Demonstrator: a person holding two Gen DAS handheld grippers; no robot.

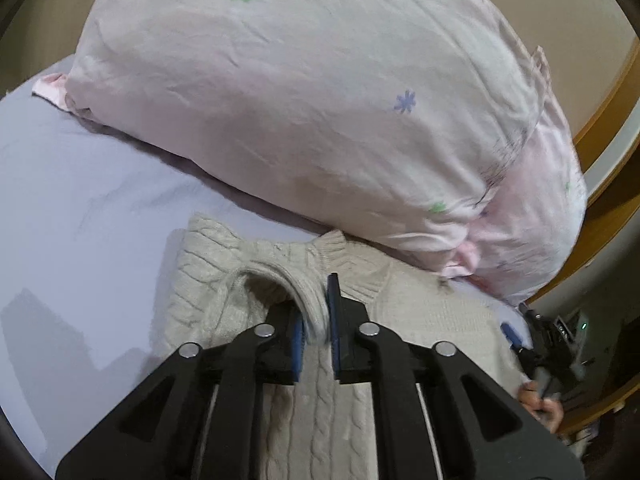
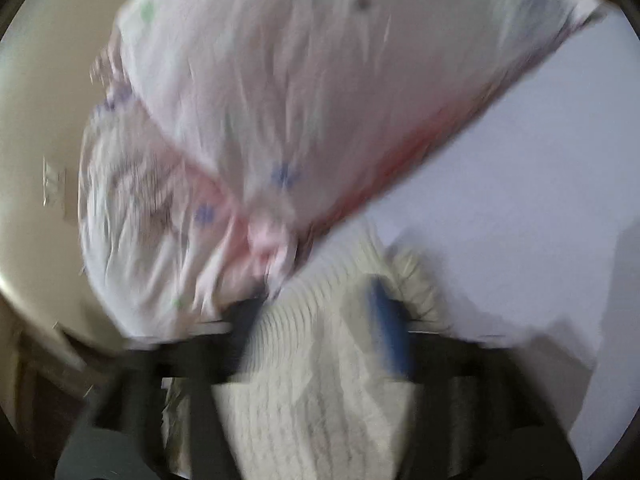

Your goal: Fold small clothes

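- Sweater [image 1: 320, 408]: a cream cable-knit lies on the pale bedsheet [image 1: 72, 200], its collar toward the flowered pillow [image 1: 300, 100] at twelve o'clock.
- At ten o'clock in the left wrist view, one side of the knit looks already turned in on the body, so I judge the fold begun but not finished.
- Left gripper [image 1: 316, 324]: its blue pads are clamped on the ribbed neckline, which bunches up between them.
- At four o'clock in that view the right gripper [image 1: 516, 338] sits at the garment's far edge.
- Its own view is badly blurred; knit fills the space between the fingers, yet I cannot tell whether they pinch it.
- Left to do, by my reading: flatten and finish the fold.
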